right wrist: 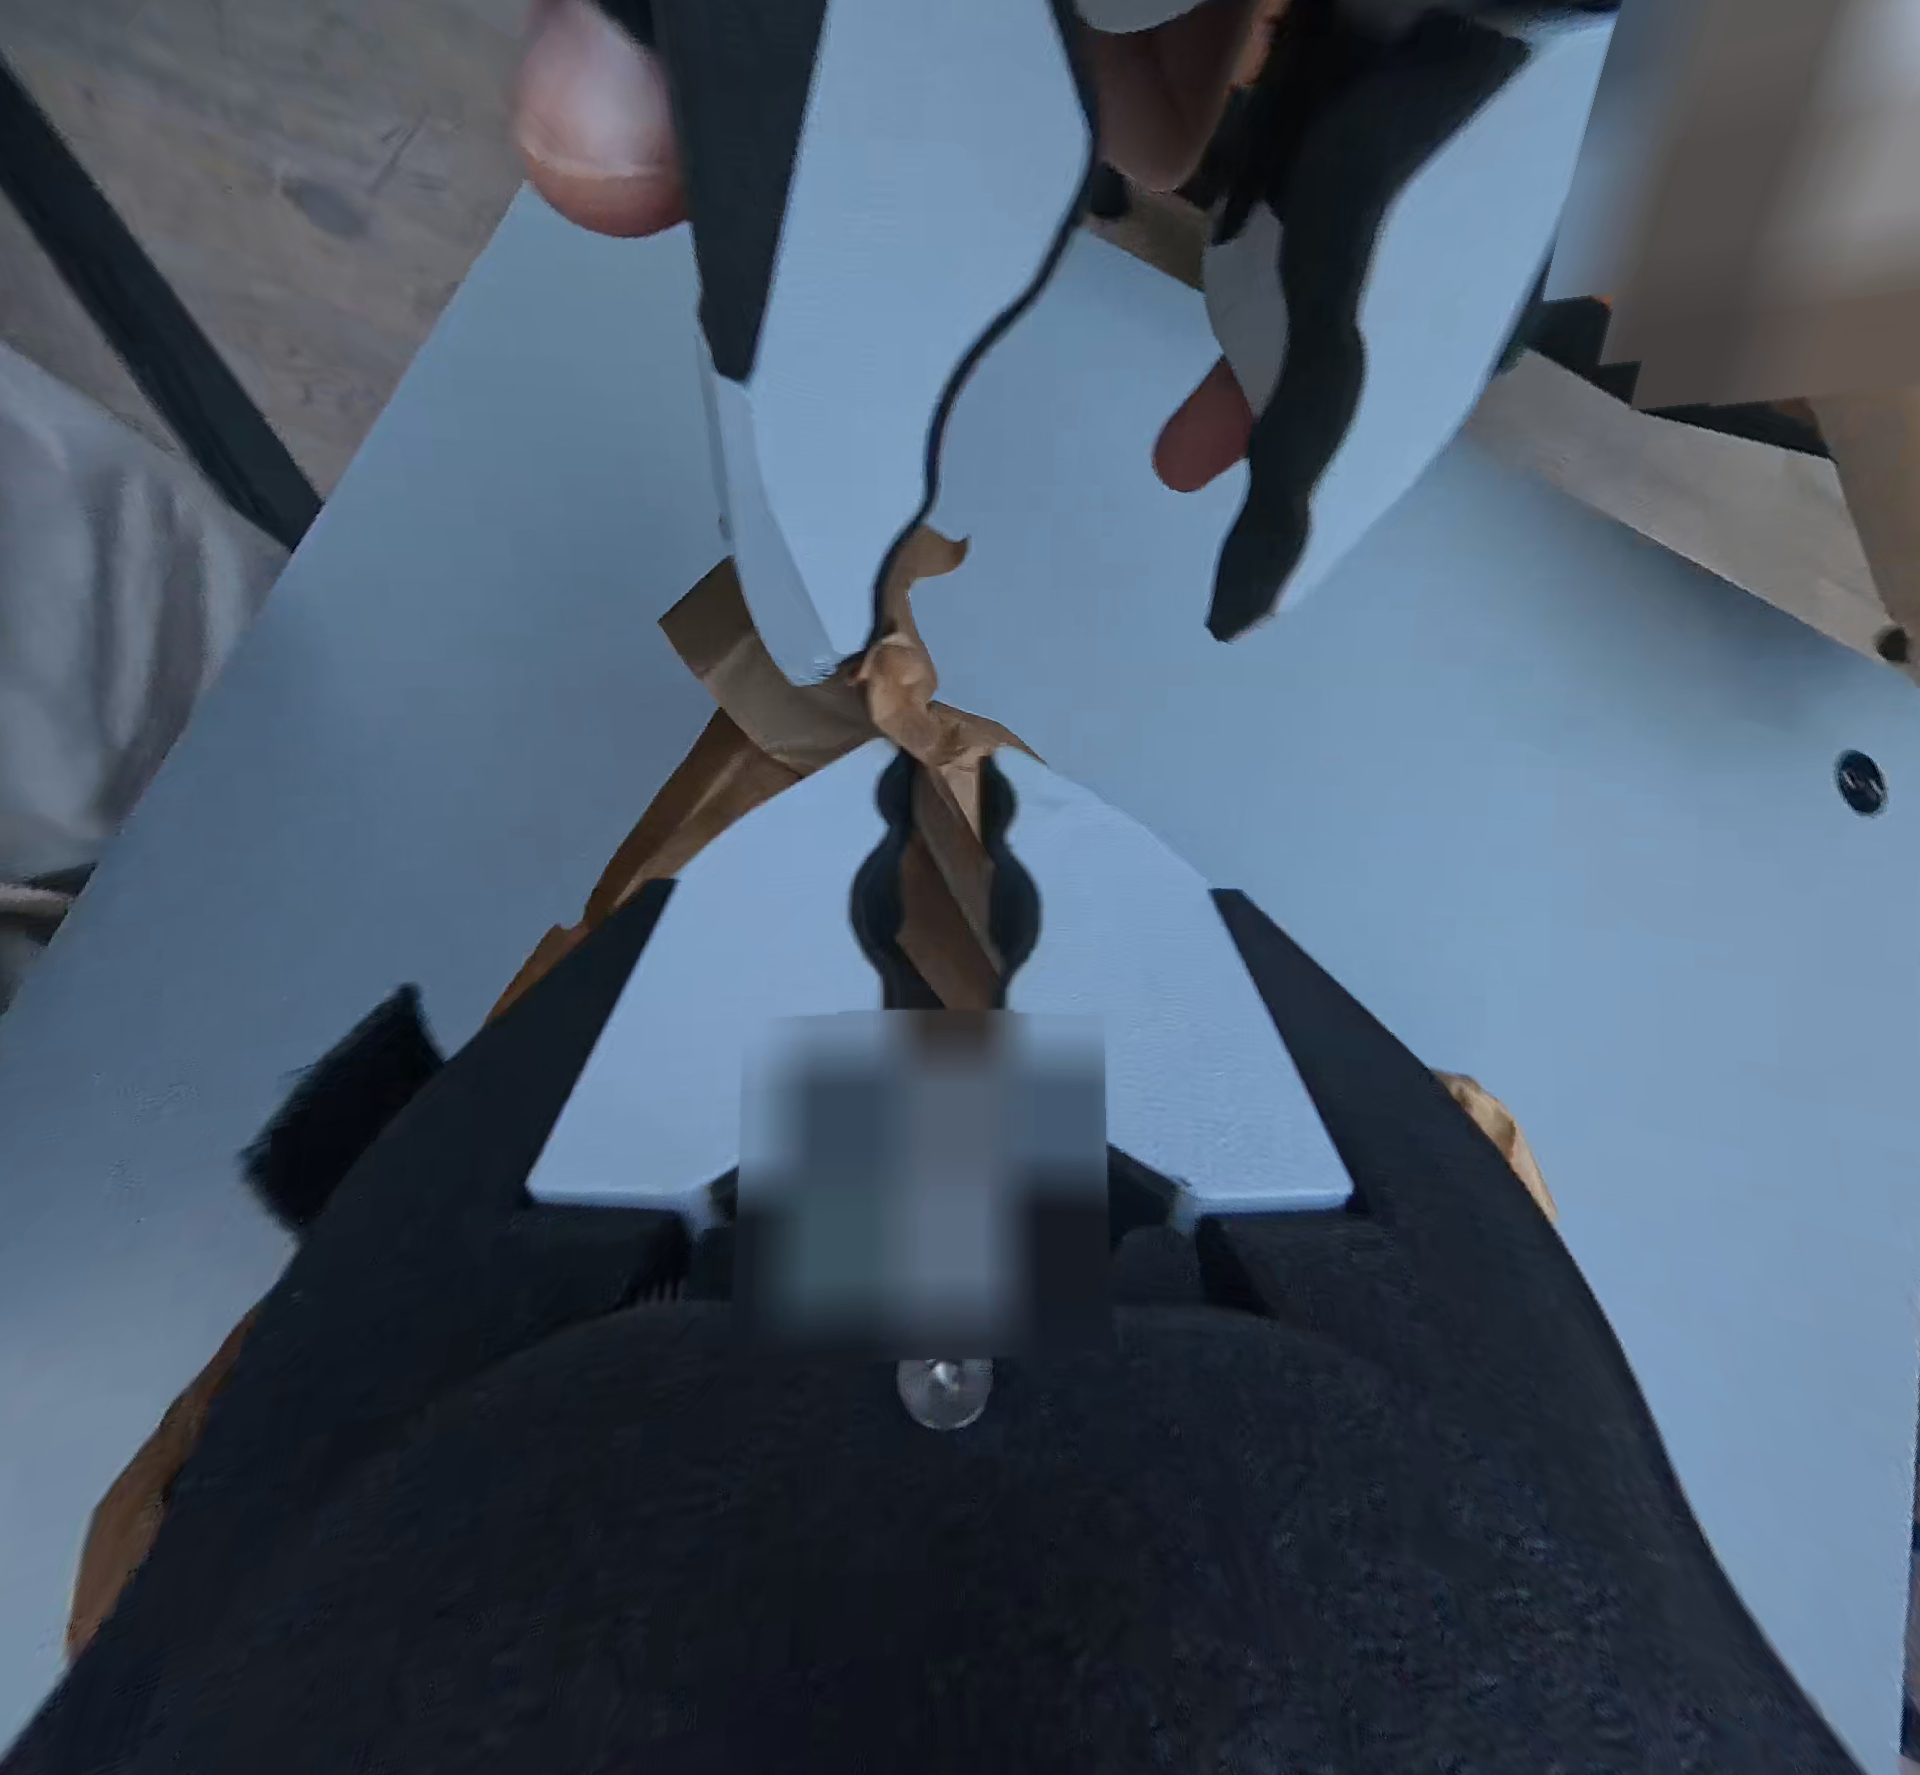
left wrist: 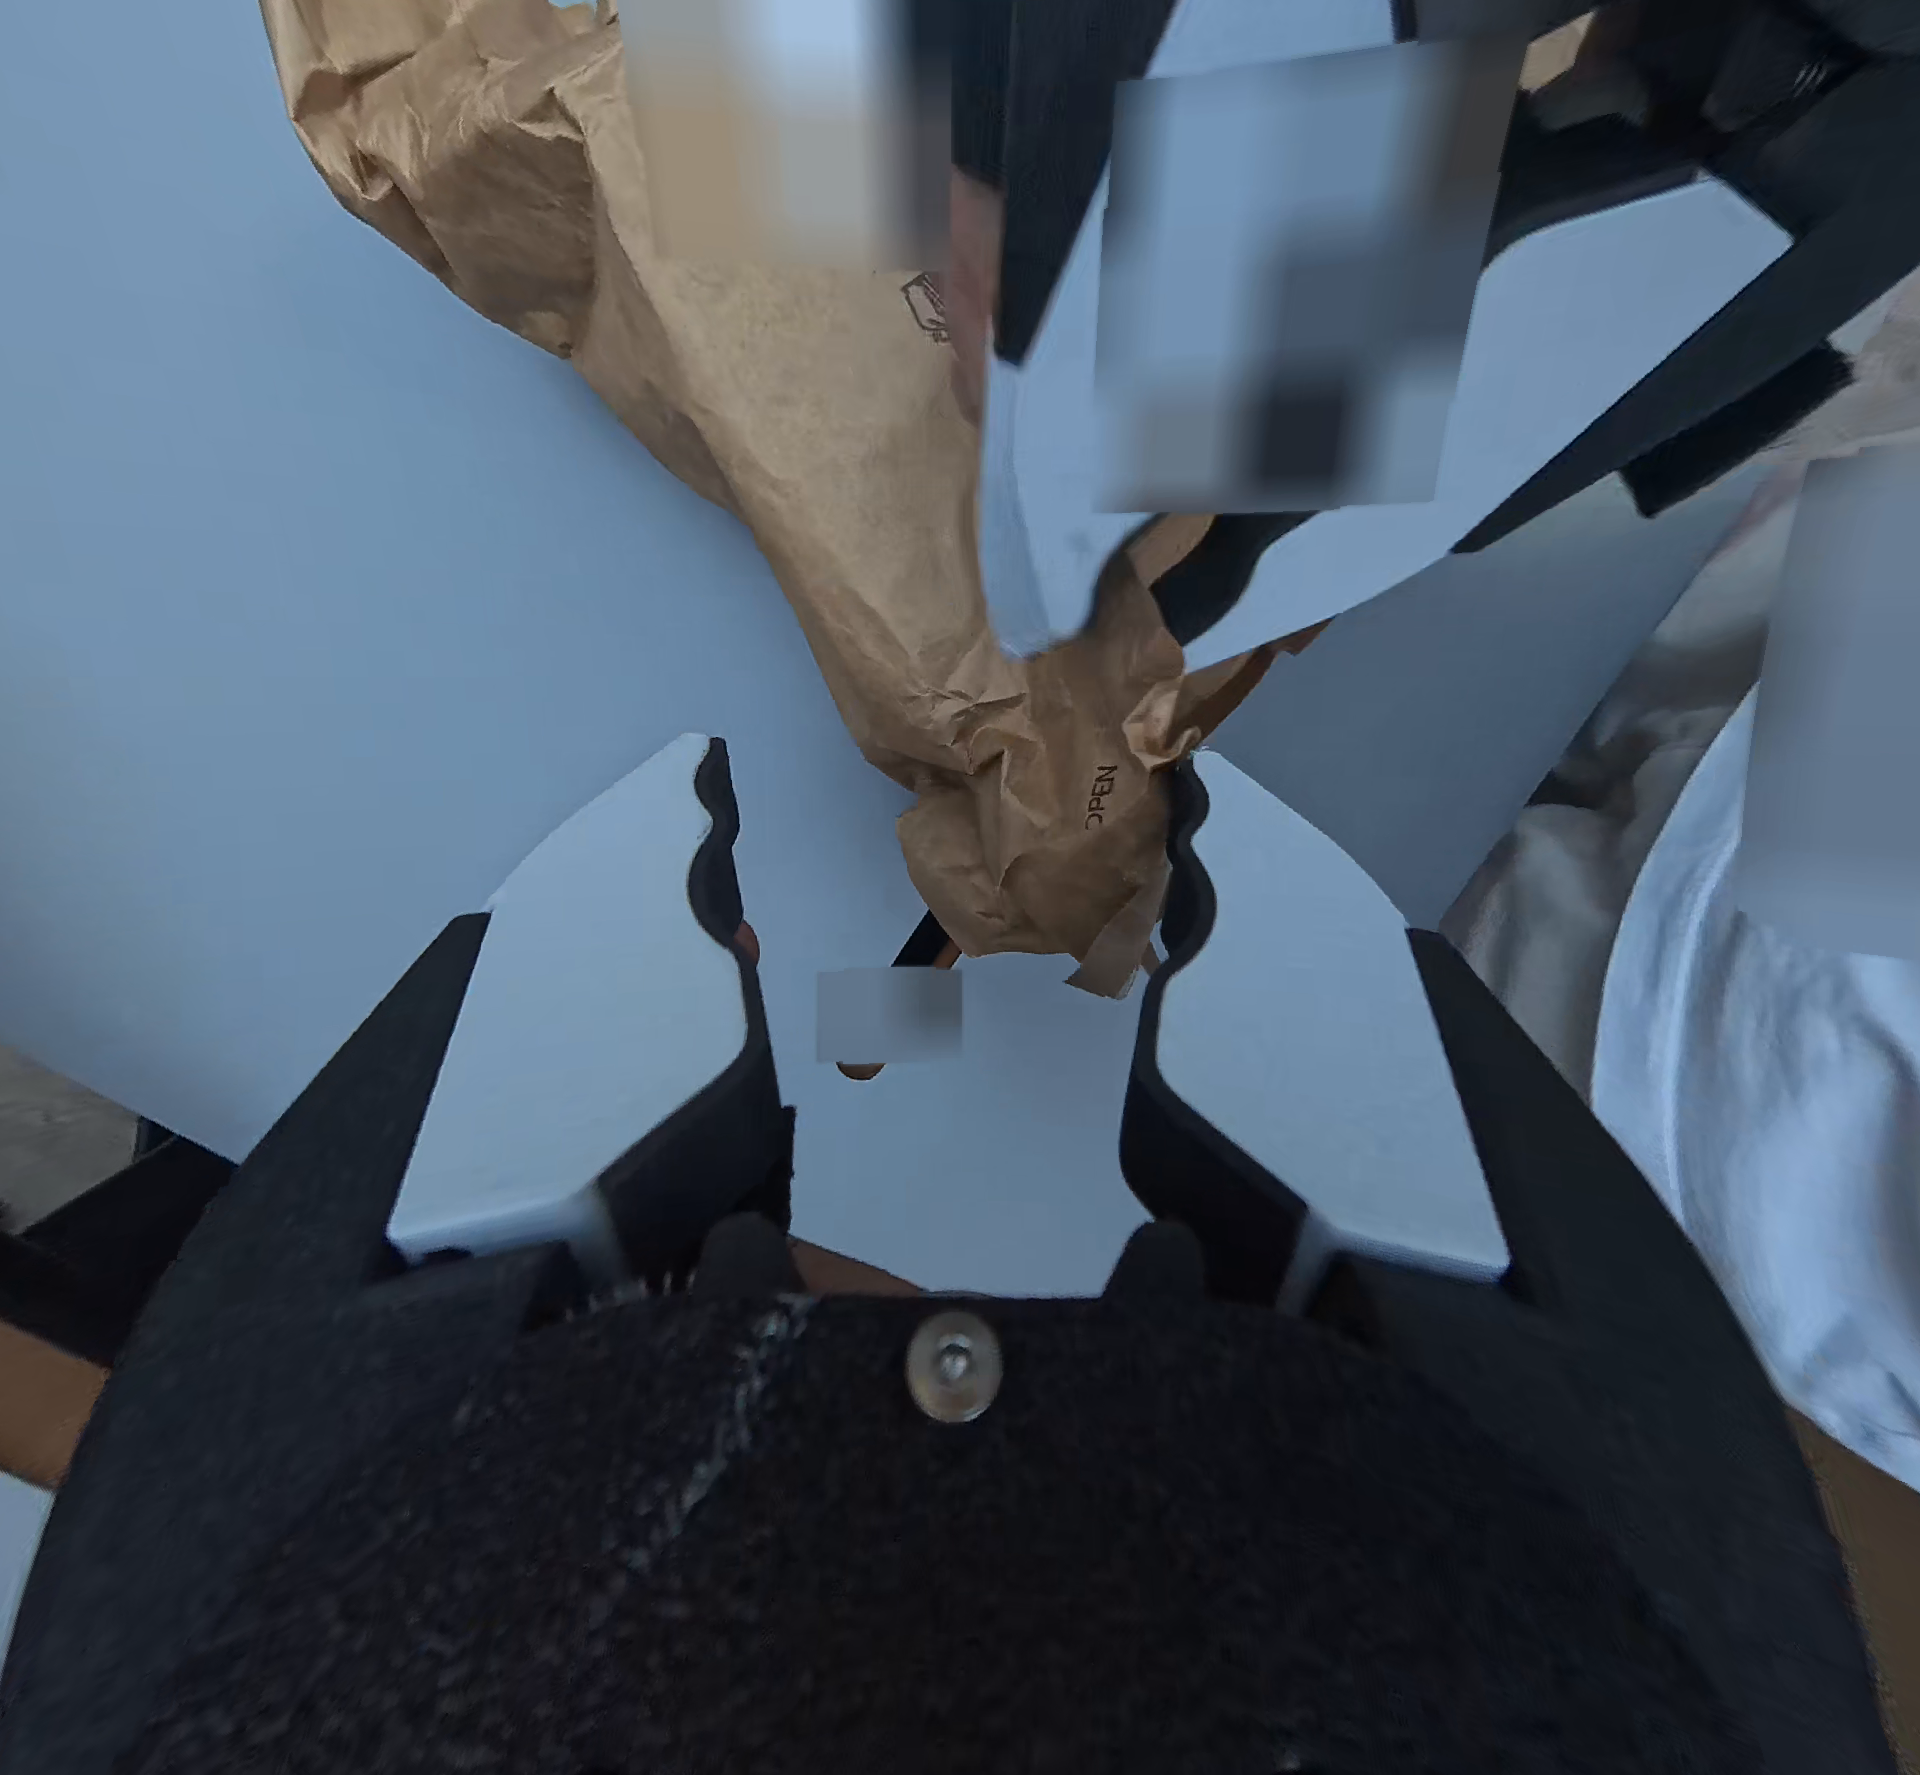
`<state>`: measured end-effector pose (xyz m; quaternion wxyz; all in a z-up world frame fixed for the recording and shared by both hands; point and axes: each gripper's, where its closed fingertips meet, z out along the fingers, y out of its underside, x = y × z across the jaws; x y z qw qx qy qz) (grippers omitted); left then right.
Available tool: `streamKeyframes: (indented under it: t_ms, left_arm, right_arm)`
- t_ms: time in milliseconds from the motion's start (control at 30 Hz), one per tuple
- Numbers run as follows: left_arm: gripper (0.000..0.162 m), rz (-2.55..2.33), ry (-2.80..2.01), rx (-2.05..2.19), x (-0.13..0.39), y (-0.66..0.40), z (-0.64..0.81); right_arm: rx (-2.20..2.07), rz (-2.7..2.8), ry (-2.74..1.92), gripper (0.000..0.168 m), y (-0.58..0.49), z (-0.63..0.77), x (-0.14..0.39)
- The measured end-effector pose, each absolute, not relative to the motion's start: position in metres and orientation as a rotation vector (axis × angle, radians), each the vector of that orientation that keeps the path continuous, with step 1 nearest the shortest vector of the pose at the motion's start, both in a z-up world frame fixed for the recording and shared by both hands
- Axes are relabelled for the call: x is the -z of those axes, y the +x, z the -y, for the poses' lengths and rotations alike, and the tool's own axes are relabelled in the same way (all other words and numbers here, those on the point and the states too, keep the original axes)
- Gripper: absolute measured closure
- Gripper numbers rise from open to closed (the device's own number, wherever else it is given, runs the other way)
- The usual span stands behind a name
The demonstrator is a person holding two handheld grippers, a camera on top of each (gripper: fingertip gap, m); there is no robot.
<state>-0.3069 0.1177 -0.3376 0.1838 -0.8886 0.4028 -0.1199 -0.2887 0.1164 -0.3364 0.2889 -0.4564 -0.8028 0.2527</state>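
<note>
Left gripper (left wrist: pixel 951 852): jaws wide apart; crumpled end of a brown paper bag (left wrist: pixel 790 437) lies between them, touching the inner edge of the right-hand finger (left wrist: pixel 1184 852), clear of the other finger; not clamped. Bag is twisted and creased, stretching away over the pale blue-grey table (left wrist: pixel 260 530); its far end is flared and open.

Right gripper (right wrist: pixel 940 780): jaws narrow, pinched on a twisted strip of the bag (right wrist: pixel 940 894); paper runs down between both fingers. In the right wrist view the left gripper's fingertip touches the same twist just beyond the right gripper's tips. White cloth (left wrist: pixel 1766 1102) at table's right edge.
</note>
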Motion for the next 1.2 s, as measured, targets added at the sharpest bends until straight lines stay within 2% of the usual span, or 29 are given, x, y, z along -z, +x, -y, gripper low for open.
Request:
streamKeyframes:
  t_ms: [33,67,133,200,367,400,433,467,533,600,667,700,833,867,900,933,1000,1033,1200]
  left_arm:
    - [0.086,-1.137,-2.495,0.297,0.337,-0.309,-0.121]
    - [0.087,-1.146,-2.484,0.261,0.336,-0.312,-0.122]
    - [0.108,-1.112,-2.454,0.203,0.329,-0.310,-0.123]
    - [0.115,-1.095,-2.414,0.089,0.327,-0.312,-0.124]
    - [0.114,-0.804,-2.516,0.107,0.326,-0.324,-0.122]
    - [0.026,-0.896,-2.568,0.530,0.321,-0.294,-0.090]
    - [0.027,-0.781,-2.626,0.904,0.303,-0.270,-0.065]
    - [0.025,-0.743,-2.604,1.011,0.292,-0.259,-0.054]
    - [0.035,-0.909,-2.519,0.457,0.308,-0.288,-0.069]
    - [0.035,-0.829,-2.445,0.145,0.312,-0.312,-0.100]
    - [0.044,-0.812,-2.363,0.041,0.315,-0.316,-0.129]
    - [0.043,-0.847,-2.343,-0.028,0.322,-0.316,-0.144]
    - [0.056,-1.130,-2.275,-0.191,0.354,-0.299,-0.193]
    - [0.075,-1.215,-2.272,-0.206,0.362,-0.295,-0.198]
    - [0.114,-1.313,-2.252,-0.194,0.368,-0.289,-0.200]
    - [0.120,-1.376,-2.237,-0.203,0.372,-0.288,-0.202]
    - [0.132,-1.352,-2.242,-0.135,0.371,-0.283,-0.206]
    - [0.144,-1.357,-2.250,-0.077,0.372,-0.278,-0.203]
    - [0.147,-1.445,-2.167,-0.136,0.369,-0.262,-0.213]
  right_arm:
    - [-0.676,2.193,-1.194,0.168,-0.291,-0.115,0.340]
    - [-0.700,2.214,-1.220,0.168,-0.294,-0.116,0.341]
    - [-0.813,2.162,-1.353,0.168,-0.300,-0.124,0.337]
    - [-0.956,2.107,-1.475,0.168,-0.303,-0.127,0.336]
    - [-1.170,1.939,-1.679,0.168,-0.312,-0.128,0.340]
    - [-1.050,1.892,-1.745,0.168,-0.312,-0.145,0.348]
    - [-0.912,1.840,-1.821,0.168,-0.307,-0.166,0.358]
    - [-0.937,1.758,-1.917,0.168,-0.305,-0.179,0.360]
    - [-1.078,1.693,-1.960,0.168,-0.302,-0.186,0.346]
    - [-1.068,1.785,-1.913,0.168,-0.298,-0.185,0.339]
    - [-1.066,1.821,-1.911,0.168,-0.298,-0.186,0.336]
    - [-1.077,1.832,-1.912,0.168,-0.298,-0.186,0.336]
    - [-1.083,1.891,-1.888,0.168,-0.297,-0.181,0.335]
    - [-1.074,1.895,-1.888,0.168,-0.297,-0.183,0.334]
    - [-1.058,1.903,-1.892,0.161,-0.296,-0.185,0.335]
    - [-1.022,1.933,-1.897,0.148,-0.292,-0.186,0.337]
    - [-0.933,1.925,-1.906,0.140,-0.284,-0.193,0.337]
    - [-0.859,1.866,-1.909,0.116,-0.281,-0.204,0.336]
    - [-0.667,1.555,-1.980,0.058,-0.253,-0.247,0.337]
